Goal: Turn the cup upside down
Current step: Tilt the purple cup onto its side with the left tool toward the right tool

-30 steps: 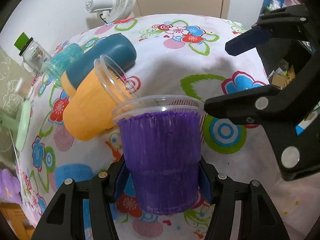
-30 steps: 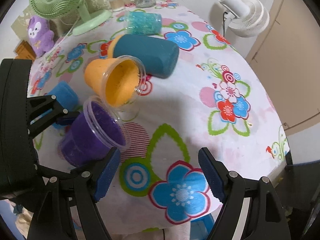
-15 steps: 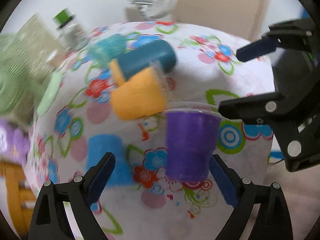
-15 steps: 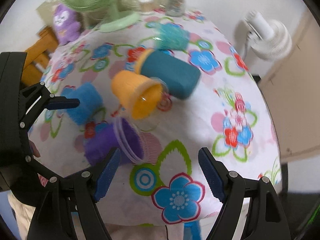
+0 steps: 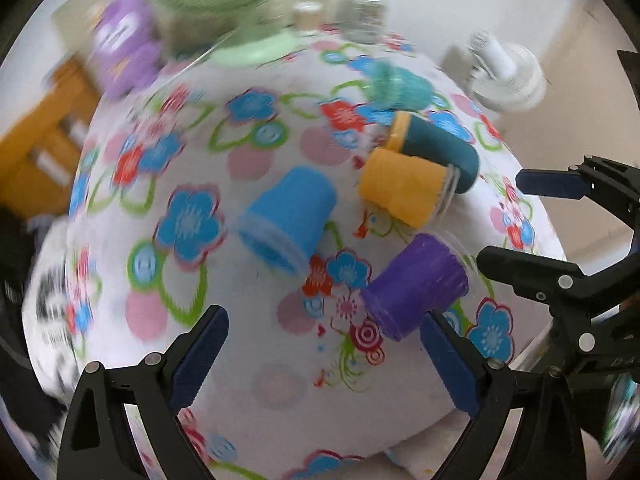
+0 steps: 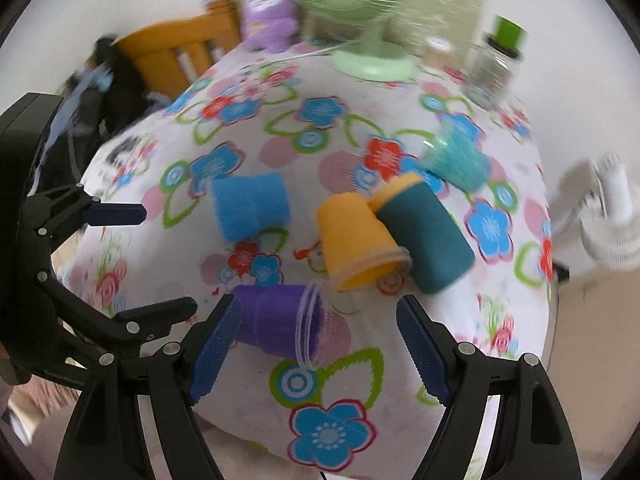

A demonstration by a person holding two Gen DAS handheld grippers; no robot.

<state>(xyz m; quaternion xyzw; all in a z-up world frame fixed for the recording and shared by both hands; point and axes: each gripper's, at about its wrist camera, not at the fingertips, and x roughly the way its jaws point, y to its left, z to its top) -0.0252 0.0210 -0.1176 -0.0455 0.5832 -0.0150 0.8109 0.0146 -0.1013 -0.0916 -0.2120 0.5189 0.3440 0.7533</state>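
Note:
The purple cup (image 5: 414, 286) with a clear plastic rim lies on its side on the flowered tablecloth; it also shows in the right wrist view (image 6: 276, 326). My left gripper (image 5: 324, 354) is open and empty, pulled back from the cup, which lies near its right finger (image 5: 448, 364). My right gripper (image 6: 316, 350) is open and empty, with the purple cup lying just ahead between its fingers. A blue cup (image 5: 286, 222), an orange cup (image 5: 402, 188), a dark teal cup (image 5: 438, 152) and a light teal cup (image 5: 400, 86) also lie on their sides.
The round table (image 5: 256, 368) has a flowered cloth and drops off close to both grippers. At the far edge stand a green fan (image 6: 368, 20), a glass jar with a green lid (image 6: 494, 64) and a purple plush toy (image 6: 270, 12). A white fan (image 5: 506, 76) stands beyond the table.
My left gripper let go of the purple cup and drew back and to the left. The cup went from upright in the gripper to lying on its side on the cloth.

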